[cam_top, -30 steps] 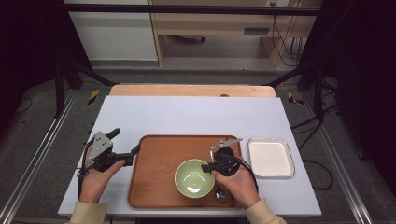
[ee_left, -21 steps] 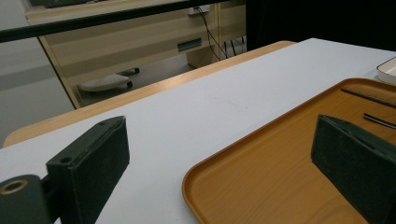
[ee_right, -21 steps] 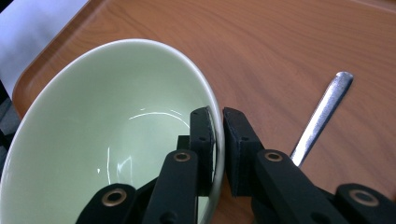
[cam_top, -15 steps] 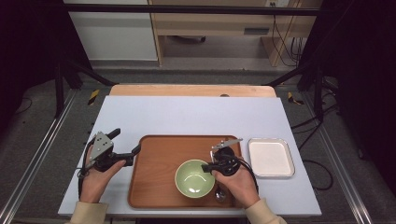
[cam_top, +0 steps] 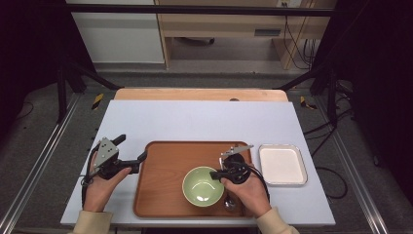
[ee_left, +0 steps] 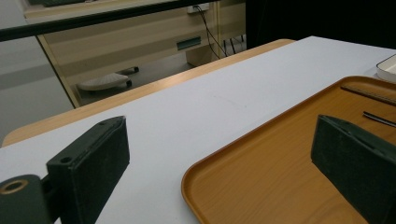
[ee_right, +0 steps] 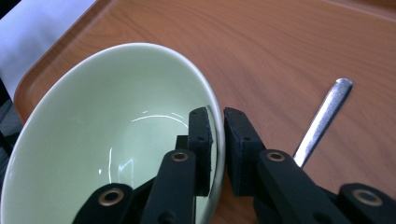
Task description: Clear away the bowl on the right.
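Right gripper (ee_right: 215,122) pinches the rim of the bowl (cam_top: 203,186) on the tray (cam_top: 160,195).

One green bowl stands at the tray's near right part, one jaw inside its wall and one outside, closed on the rim; it looks like glazed ceramic, so probably stiff, smooth, rather heavy and breakable, and the rim is the best place to hold; the left gripper (cam_top: 130,152) is wide open and empty at the tray's left edge; one spoon (ee_right: 322,121) lies beside the bowl; one white dish (cam_top: 282,165) is right of the tray.
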Tool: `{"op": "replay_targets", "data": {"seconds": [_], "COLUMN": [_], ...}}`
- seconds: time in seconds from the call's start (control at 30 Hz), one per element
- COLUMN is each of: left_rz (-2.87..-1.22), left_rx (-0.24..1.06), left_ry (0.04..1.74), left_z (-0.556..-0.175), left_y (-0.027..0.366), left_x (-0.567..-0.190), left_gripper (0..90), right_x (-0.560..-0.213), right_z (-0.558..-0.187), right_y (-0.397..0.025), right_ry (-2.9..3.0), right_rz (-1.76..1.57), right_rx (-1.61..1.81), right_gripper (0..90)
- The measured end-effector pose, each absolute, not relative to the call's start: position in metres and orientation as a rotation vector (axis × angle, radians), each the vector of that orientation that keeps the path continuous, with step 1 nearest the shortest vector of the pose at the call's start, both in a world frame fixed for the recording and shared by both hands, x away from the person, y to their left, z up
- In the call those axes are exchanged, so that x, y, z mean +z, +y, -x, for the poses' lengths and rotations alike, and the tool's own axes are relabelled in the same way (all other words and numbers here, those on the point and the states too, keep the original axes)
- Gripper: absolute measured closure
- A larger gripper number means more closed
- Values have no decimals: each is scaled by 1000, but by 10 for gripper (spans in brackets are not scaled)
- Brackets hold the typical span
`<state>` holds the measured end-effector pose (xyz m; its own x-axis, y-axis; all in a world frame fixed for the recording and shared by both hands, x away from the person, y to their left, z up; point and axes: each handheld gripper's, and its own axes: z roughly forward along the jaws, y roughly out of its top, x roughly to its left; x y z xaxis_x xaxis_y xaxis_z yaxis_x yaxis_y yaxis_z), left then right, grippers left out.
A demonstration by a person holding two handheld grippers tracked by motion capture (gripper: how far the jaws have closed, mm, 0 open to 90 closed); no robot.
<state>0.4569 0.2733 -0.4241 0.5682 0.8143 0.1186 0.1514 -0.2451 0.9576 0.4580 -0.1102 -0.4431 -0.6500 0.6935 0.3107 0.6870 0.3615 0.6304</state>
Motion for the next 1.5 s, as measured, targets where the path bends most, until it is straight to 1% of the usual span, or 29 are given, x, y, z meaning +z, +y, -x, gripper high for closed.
{"op": "replay_targets", "data": {"seconds": [0.17, 0.27, 0.47, 0.57, 0.7, 0.83, 1.07, 1.3, 1.5], "left_rz": [-1732, -1727, -1710, -1708, -1705, -1707, -1695, -1688, -1687], "left_rx": [775, 778, 783, 785, 784, 785, 795, 799, 801], "left_ry": [802, 802, 810, 813, 810, 811, 809, 812, 816], "left_z": [-457, -456, -456, -456, -455, -456, -454, -454, -454], "left_y": [274, 274, 277, 278, 278, 278, 280, 282, 283], "left_x": [-423, -422, -421, -420, -420, -420, -417, -417, -417], "left_gripper": [43, 40, 40, 39, 39, 39, 40, 39, 39], "right_x": [-434, -427, -412, -404, -397, -394, -386, -378, -371], "right_z": [-455, -452, -449, -447, -445, -447, -448, -448, -448], "right_y": [-115, -117, -127, -131, -139, -147, -161, -179, -197], "right_ry": [2584, 2579, 2547, 2525, 2492, 2437, 2319, 2244, 2159], "right_rz": [-1258, -1228, -1181, -1156, -1148, -1151, -1150, -1140, -1187], "right_rx": [1205, 1202, 1236, 1259, 1265, 1274, 1284, 1300, 1321], "right_gripper": [716, 692, 549, 511, 412, 293, 152, 100, 94]}}
